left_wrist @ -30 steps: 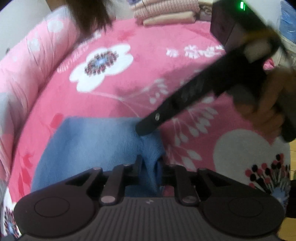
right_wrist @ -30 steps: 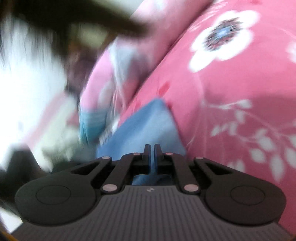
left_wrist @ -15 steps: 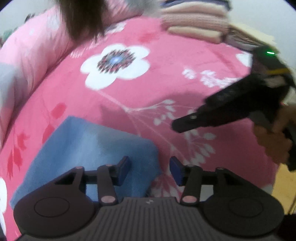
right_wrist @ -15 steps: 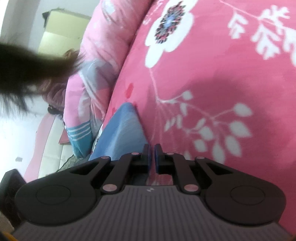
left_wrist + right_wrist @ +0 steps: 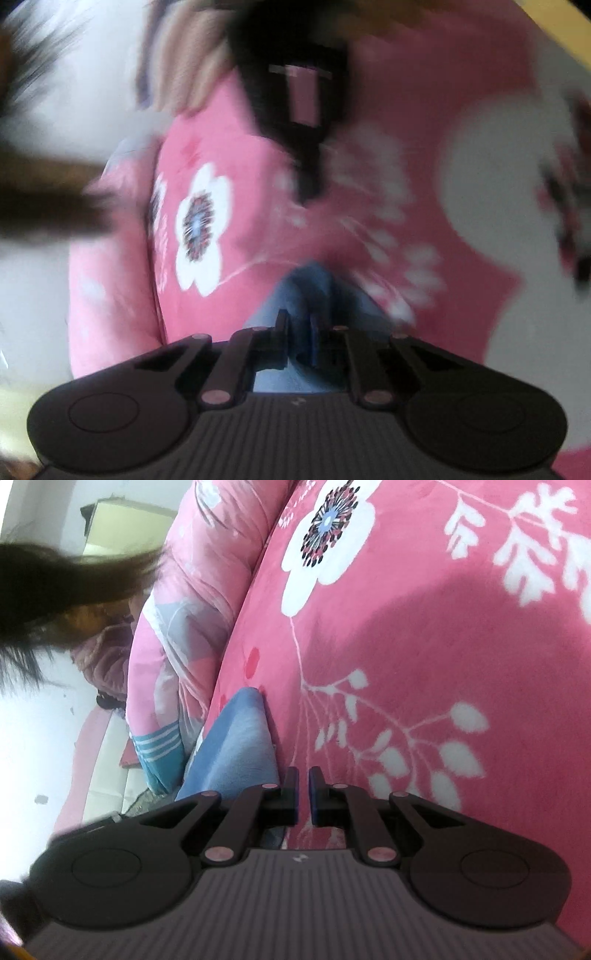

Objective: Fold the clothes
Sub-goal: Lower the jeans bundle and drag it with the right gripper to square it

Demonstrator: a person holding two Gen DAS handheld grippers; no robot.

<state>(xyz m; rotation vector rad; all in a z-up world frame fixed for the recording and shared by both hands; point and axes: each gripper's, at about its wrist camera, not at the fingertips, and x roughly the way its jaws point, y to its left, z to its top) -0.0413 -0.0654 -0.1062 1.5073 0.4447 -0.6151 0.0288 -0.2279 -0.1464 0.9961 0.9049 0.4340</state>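
Domestic bedroom, as evidenced by bed (image 5: 424, 646) covered with pink floral blanket (image 5: 406, 590), rolled pink quilt (image 5: 192, 609) alongside, and folded knitwear stack (image 5: 184, 74), blurred, at far edge.

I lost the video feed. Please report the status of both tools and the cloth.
Left tool shut on blue cloth, view blurred. Right tool shut, empty, beside the cloth on pink blanket. Nothing in the way.
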